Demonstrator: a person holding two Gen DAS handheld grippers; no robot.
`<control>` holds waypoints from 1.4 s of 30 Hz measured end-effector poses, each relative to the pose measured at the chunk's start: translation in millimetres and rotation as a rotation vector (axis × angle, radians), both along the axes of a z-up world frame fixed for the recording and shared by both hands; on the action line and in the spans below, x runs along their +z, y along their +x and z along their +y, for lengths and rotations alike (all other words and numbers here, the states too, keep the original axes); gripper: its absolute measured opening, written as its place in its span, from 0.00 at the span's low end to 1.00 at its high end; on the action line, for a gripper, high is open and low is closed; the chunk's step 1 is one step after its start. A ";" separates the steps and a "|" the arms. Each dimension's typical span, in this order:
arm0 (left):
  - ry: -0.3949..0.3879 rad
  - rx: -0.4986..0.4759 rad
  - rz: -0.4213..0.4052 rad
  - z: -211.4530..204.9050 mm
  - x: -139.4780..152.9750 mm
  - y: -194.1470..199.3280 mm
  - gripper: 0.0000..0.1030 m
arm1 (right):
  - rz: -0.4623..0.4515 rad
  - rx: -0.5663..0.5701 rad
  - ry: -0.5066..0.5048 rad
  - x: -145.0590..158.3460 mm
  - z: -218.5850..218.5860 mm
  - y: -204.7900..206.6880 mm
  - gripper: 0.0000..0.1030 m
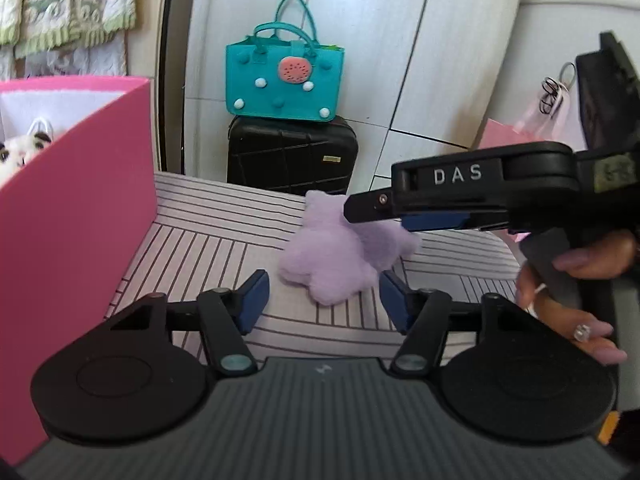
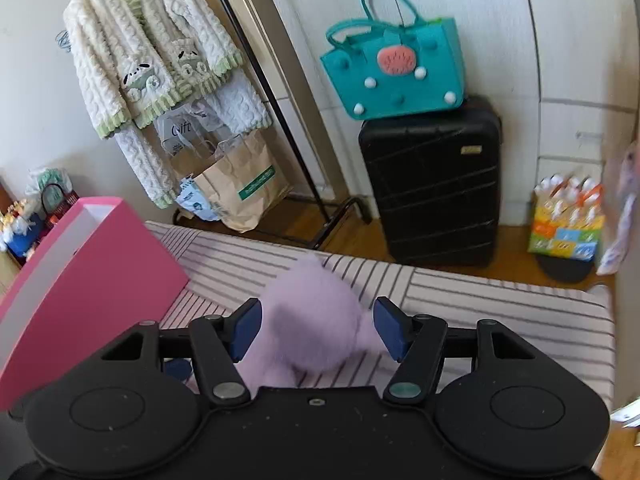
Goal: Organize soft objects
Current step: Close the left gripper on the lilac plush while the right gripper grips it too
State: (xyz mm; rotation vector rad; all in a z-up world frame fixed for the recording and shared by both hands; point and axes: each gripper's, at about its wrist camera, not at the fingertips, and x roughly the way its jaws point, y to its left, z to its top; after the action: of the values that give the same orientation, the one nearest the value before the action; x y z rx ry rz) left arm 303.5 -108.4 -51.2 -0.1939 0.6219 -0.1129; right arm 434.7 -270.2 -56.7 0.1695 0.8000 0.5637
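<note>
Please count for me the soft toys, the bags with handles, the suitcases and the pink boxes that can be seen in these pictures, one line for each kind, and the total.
Soft toys: 2, the purple plush toy on the bed and a white plush toy inside the box
Teal handbag: 1
Brown paper bag: 1
Black suitcase: 1
Pink box: 1
Total: 6

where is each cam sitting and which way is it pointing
Left wrist: on the left hand-held gripper, looking down over the striped bed at the purple plush; the right hand-held gripper and hand show.
Right wrist: on the right hand-held gripper, its open fingers either side of the purple plush.
Shared: plush, pink box, teal bag, black suitcase.
</note>
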 end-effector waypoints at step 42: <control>-0.192 -0.131 0.025 0.6 8.5 -30.2 0.25 | 0.147 0.008 0.124 -3.0 -42.3 -38.6 0.46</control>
State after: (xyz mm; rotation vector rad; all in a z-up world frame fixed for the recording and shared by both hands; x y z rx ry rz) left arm 273.3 -107.8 -42.6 -0.3401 0.6489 -0.2977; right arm 396.1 -312.5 -59.7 0.3252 0.9093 0.6138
